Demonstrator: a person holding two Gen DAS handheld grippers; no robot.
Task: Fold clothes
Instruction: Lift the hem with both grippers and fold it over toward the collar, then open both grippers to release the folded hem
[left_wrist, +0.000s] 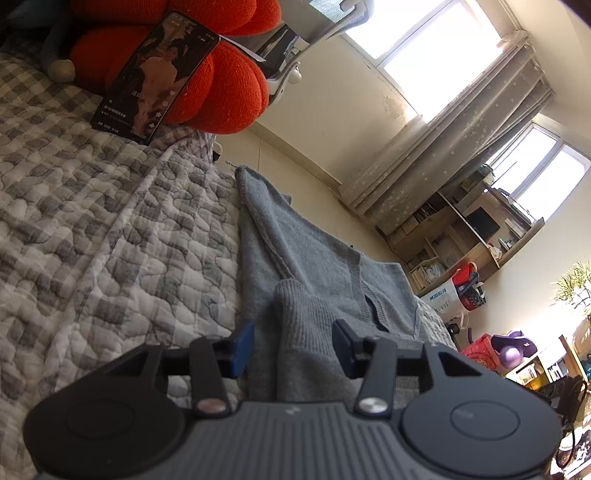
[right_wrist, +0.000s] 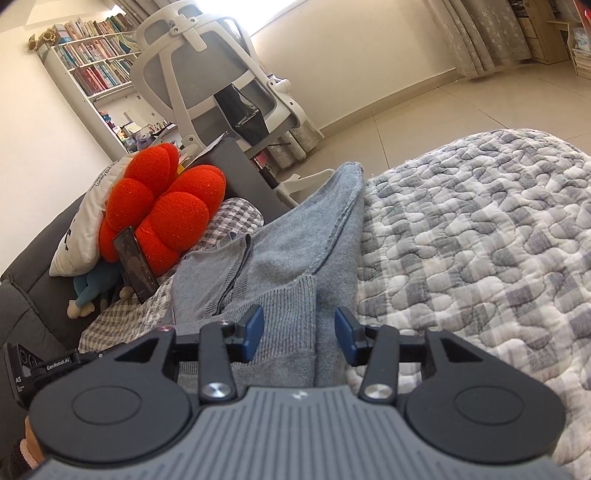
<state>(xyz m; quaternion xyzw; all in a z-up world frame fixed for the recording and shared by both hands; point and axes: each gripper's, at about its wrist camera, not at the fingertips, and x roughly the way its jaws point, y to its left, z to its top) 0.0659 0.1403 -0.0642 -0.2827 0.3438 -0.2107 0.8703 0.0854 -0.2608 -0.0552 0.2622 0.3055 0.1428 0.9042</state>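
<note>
A grey knitted sweater (left_wrist: 314, 258) lies spread on the checked quilt (left_wrist: 92, 221). In the left wrist view my left gripper (left_wrist: 293, 345) is open, its blue pads on either side of a ribbed cuff or hem (left_wrist: 303, 314) of the sweater, low over the cloth. In the right wrist view the same sweater (right_wrist: 288, 251) stretches away from me. My right gripper (right_wrist: 299, 338) is open, its pads straddling the ribbed edge (right_wrist: 284, 306) near the sweater's side. Neither gripper holds cloth.
An orange pumpkin cushion (left_wrist: 207, 74) with a phone (left_wrist: 155, 74) leaning on it sits at the bed's head; it also shows in the right wrist view (right_wrist: 166, 206). A white office chair (right_wrist: 218, 81), bookshelf (right_wrist: 96, 62), tiled floor and the other gripper's body (right_wrist: 33, 365) are nearby.
</note>
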